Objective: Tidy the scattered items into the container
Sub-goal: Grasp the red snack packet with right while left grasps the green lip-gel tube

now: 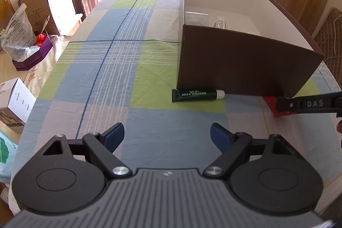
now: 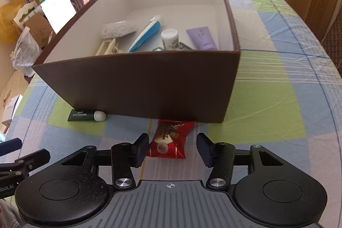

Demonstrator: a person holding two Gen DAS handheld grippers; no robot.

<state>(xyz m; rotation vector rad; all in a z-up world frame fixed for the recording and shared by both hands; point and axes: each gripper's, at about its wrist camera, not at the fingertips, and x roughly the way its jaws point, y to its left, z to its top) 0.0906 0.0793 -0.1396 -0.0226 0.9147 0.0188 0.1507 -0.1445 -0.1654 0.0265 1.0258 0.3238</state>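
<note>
The right tool [image 2: 172, 147] is open around a red snack packet [image 2: 168, 138] lying on the surface [image 2: 267, 104], just in front of the brown box [image 2: 139, 87]. The left tool [image 1: 167, 136] is open and empty. A green lip gel tube [image 1: 197, 95] lies by the box.

Brown open box [image 2: 136, 89], white inside, holding several toiletries; green lip-gel tube [image 1: 197, 95] lying flat just beside its front wall; red snack packet [image 2: 168, 139] flat near that wall
</note>
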